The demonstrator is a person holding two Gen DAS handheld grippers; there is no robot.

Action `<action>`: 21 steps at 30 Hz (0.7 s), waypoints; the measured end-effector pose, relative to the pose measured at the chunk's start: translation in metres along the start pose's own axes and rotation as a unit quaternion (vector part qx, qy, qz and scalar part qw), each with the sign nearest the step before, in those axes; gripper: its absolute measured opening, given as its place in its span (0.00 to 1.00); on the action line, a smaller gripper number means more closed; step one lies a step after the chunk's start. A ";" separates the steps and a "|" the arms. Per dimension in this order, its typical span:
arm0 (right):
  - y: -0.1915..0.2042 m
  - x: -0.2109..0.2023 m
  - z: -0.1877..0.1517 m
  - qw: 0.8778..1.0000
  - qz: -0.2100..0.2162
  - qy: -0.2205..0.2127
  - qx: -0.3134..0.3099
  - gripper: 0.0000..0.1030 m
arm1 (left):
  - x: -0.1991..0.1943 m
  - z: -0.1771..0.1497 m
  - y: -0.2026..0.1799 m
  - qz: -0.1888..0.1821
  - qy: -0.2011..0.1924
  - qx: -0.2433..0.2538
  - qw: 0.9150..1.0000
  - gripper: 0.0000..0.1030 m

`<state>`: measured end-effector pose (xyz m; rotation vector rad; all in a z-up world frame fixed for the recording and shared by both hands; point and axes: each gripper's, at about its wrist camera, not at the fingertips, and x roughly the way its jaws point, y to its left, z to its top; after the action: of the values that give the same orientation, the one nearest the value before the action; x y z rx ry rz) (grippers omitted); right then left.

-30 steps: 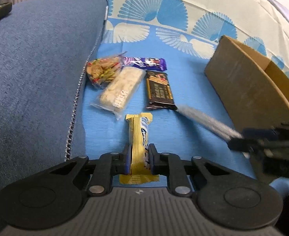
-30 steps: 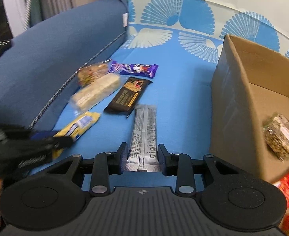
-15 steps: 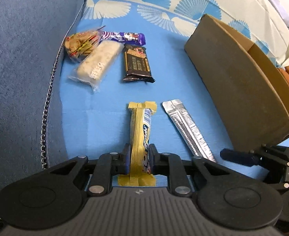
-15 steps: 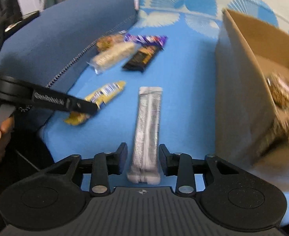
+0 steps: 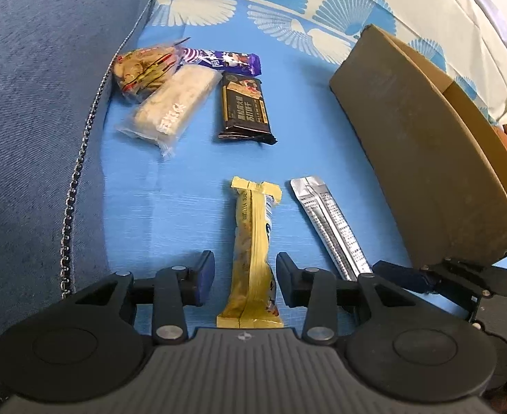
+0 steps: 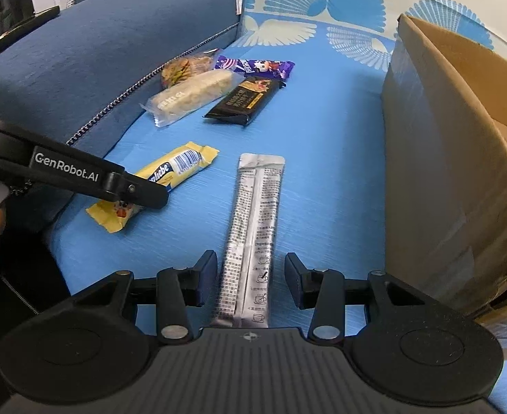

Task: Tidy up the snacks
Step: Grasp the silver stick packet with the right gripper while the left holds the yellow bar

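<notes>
My left gripper (image 5: 246, 277) is open, its fingers on either side of a yellow snack bar (image 5: 253, 252) that lies on the blue sheet. My right gripper (image 6: 251, 274) is open, its fingers on either side of a silver sachet (image 6: 255, 234) lying on the sheet; the sachet also shows in the left wrist view (image 5: 329, 222). The yellow bar shows in the right wrist view (image 6: 170, 172), partly under the left gripper's arm. Further off lie a black bar (image 5: 245, 108), a pale rice bar (image 5: 174, 107), a purple bar (image 5: 222, 60) and a clear mixed-snack bag (image 5: 143, 69).
A cardboard box (image 6: 446, 158) stands open on the right, close to the right gripper; it also shows in the left wrist view (image 5: 422, 145). A dark blue sofa arm (image 5: 36, 103) with a zip seam borders the sheet on the left.
Both grippers have opened and let go: the yellow bar and the silver sachet now lie on the sheet between spread fingers. One second ago each was shut on its snack.
</notes>
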<state>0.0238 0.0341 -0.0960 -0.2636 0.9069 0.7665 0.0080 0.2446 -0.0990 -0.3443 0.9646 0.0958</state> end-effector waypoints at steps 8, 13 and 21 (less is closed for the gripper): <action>0.001 0.000 -0.001 1.000 0.001 -0.003 -0.005 0.33 | 0.001 -0.002 -0.008 0.009 -0.002 0.023 1.000 0.42; 0.006 -0.006 0.000 1.000 -0.009 -0.012 -0.016 0.29 | -0.002 -0.004 -0.009 0.015 -0.009 0.028 0.999 0.18; 0.002 -0.012 -0.004 1.000 -0.003 0.021 -0.015 0.31 | -0.009 -0.011 -0.013 0.016 0.014 0.025 0.999 0.18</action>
<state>0.0153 0.0281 -0.0887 -0.3093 0.9354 0.7713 -0.0033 0.2296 -0.0942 -0.2841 0.9987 0.0966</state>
